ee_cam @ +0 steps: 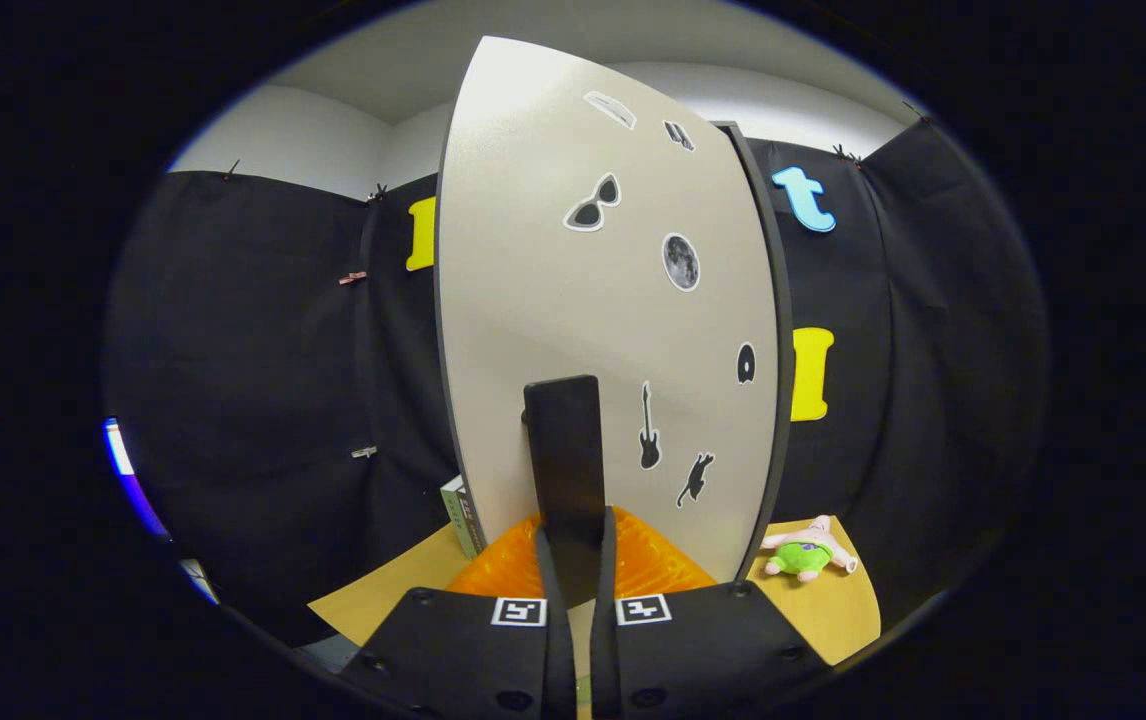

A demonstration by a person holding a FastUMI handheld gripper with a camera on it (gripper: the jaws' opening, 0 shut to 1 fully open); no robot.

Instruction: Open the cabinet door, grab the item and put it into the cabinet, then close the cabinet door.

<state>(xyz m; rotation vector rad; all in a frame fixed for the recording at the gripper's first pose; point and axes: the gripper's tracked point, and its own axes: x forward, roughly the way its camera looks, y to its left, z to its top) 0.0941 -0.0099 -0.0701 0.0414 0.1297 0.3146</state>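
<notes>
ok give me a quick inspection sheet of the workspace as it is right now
surface: wooden tabletop, partly hidden by the door
job's things: cabinet door upright, stickers on it; black door handle just ahead; plush toy lying on the tabletop beside the door's far edge
clutter: small box standing at the door's other side, partly hidden
grippers: gripper, jaws closed on the door handle's lower part
cables: nothing seen
surroundings: black cloth wall, white wall above it
</notes>
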